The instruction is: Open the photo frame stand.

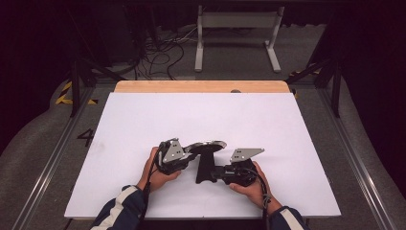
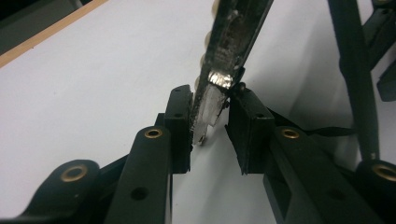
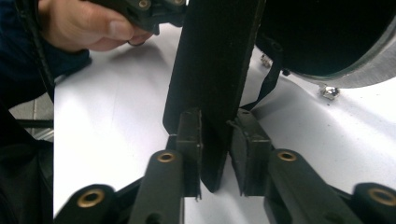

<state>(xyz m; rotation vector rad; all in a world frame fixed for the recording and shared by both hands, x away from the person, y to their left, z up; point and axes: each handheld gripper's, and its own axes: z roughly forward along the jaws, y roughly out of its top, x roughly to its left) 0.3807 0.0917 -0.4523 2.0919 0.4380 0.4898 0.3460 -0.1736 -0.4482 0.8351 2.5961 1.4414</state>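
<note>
Holding pan [image 1: 207, 145] above surface [image 1: 268, 124] | right gripper [image 1: 221, 173] fingers clamp handle [image 3: 212, 84] | left gripper [image 1: 187, 154] fingers pinch rim [image 2: 212, 100] | keep both grips firm, pan level.

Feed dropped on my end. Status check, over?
Left gripper pinching pan rim. Right gripper clamped on black handle. Pan over white table. Nothing obstructing.

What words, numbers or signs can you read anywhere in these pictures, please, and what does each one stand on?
"4": a dark numeral on the grey floor left of the table, at.
Yellow-and-black hazard stripes, no words: floor at.
The pan, its handle and both tools bear nothing readable.
</note>
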